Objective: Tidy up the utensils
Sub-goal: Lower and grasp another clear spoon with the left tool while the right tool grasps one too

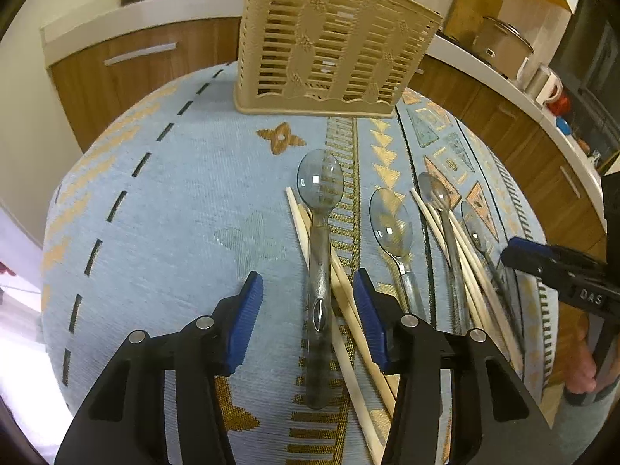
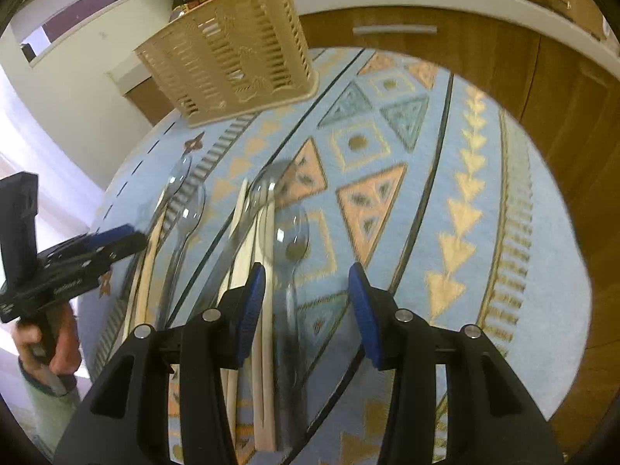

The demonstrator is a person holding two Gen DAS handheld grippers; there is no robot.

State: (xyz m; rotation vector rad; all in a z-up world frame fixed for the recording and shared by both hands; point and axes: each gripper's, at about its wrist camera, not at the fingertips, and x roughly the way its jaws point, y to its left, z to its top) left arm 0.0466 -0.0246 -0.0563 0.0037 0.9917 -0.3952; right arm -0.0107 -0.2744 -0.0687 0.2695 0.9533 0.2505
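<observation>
Beige cutlery basket (image 1: 333, 42) contents unclear, left fingers (image 1: 248, 310) spread, right fingers (image 2: 254, 302) spread

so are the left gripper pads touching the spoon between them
Apart. The left wrist view shows tablecloth on both sides between the left gripper pads and the spoon.

Spoons (image 1: 319, 209) and chopsticks (image 1: 461, 255) on tablecloth (image 1: 174, 213), caddy (image 1: 329, 42) behind them
</observation>
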